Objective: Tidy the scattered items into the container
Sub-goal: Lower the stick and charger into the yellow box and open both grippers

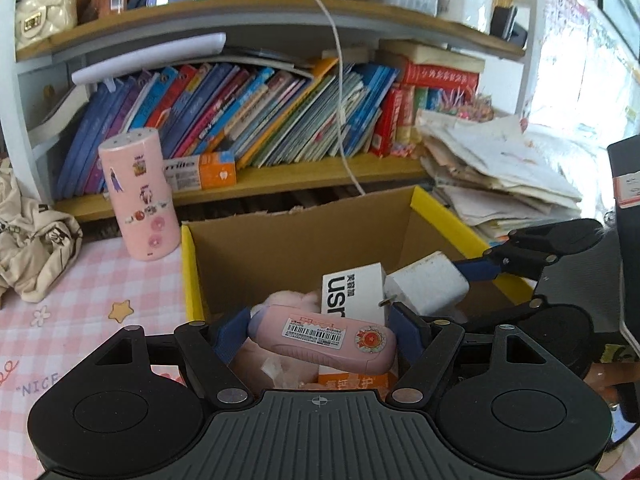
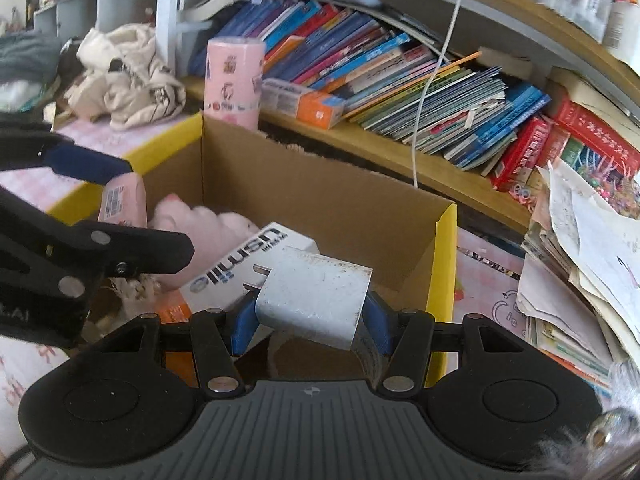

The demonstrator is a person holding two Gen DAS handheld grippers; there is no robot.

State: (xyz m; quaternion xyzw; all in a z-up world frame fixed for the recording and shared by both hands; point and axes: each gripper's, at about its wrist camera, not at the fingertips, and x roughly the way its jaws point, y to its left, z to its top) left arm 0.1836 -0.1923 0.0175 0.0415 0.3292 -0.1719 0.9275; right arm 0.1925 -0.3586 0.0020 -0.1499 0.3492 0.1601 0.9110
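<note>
A cardboard box [image 1: 304, 236] with yellow-edged flaps stands on the pink checked desk. My left gripper [image 1: 320, 338] is shut on a pink oblong case [image 1: 324, 340] with a barcode sticker, held over the box's near edge. My right gripper [image 2: 310, 312] is shut on a white plug adapter [image 2: 316, 296] above the box [image 2: 320, 200]. In the left wrist view the adapter [image 1: 428, 282] and the right gripper's fingers [image 1: 480, 268] come in from the right. Inside the box lie a white printed carton [image 2: 244, 268], a pink plush toy [image 2: 200, 224] and an orange packet [image 1: 352, 382].
A pink stickered cylinder [image 1: 140, 196] stands left of the box. Crumpled beige cloth [image 1: 32, 240] lies at far left. A shelf of leaning books [image 1: 260, 120] runs behind, with a white cable [image 1: 340, 92] hanging toward the box. A stack of loose papers [image 1: 500, 172] sits right.
</note>
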